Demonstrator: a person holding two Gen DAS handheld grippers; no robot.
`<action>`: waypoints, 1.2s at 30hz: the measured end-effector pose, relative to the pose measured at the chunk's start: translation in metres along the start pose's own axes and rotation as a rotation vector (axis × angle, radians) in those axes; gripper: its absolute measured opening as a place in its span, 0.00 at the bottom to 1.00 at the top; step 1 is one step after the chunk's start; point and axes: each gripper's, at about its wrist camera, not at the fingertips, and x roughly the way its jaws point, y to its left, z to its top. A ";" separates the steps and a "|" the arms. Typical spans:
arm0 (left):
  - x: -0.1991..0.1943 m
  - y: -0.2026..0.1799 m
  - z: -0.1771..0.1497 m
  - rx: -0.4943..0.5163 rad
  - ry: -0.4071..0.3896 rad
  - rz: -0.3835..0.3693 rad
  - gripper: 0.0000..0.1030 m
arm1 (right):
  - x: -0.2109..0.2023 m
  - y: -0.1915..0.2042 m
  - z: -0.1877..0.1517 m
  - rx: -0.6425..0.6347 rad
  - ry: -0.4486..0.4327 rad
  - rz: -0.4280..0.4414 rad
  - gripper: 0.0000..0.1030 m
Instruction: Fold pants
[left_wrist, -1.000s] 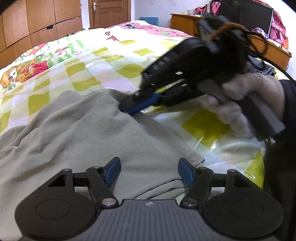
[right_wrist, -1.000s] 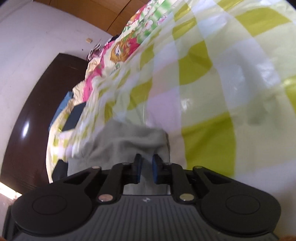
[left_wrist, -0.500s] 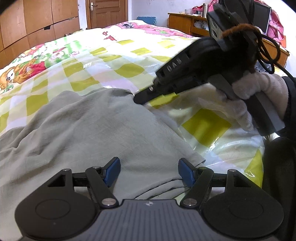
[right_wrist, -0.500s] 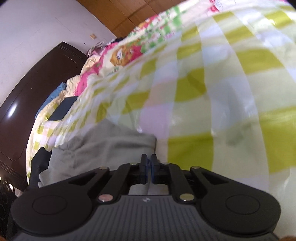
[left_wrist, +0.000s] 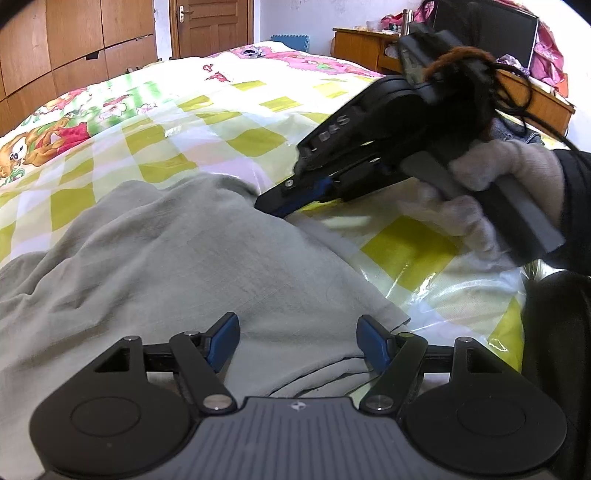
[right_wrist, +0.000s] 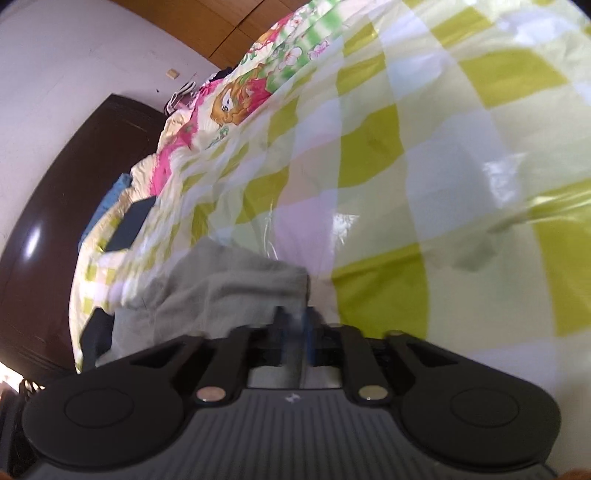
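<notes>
Grey pants (left_wrist: 177, 266) lie rumpled on a bed with a yellow checked cover (left_wrist: 177, 122). My left gripper (left_wrist: 297, 341) is open, its blue pads spread just above the pants' near hem. My right gripper (left_wrist: 273, 208) comes in from the right at the pants' far edge. In the right wrist view it (right_wrist: 295, 323) is blurred, with its blue pads nearly together and grey cloth (right_wrist: 236, 284) between and ahead of them. The cloth's edge rises a little at the tips.
Clear plastic film covers the bed (left_wrist: 424, 280). Wooden wardrobes (left_wrist: 74, 40) and a door (left_wrist: 212, 26) stand behind. A desk with a monitor (left_wrist: 491, 33) is at the right. A dark headboard (right_wrist: 74, 206) and a dark flat object (right_wrist: 129, 225) show in the right wrist view.
My right gripper closed its pads on the pants' far edge and now shifts slightly right, lifting the cloth a little. My left gripper has stayed open and still.
</notes>
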 end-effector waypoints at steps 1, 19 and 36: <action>0.000 0.000 -0.001 0.002 -0.005 -0.001 0.81 | -0.003 -0.001 -0.001 0.001 0.002 0.014 0.33; 0.003 0.004 0.000 -0.003 -0.010 -0.013 0.82 | 0.018 -0.034 0.014 0.237 -0.032 0.186 0.06; -0.012 0.005 0.001 -0.039 -0.031 -0.009 0.83 | -0.032 -0.015 0.004 0.184 -0.034 0.087 0.26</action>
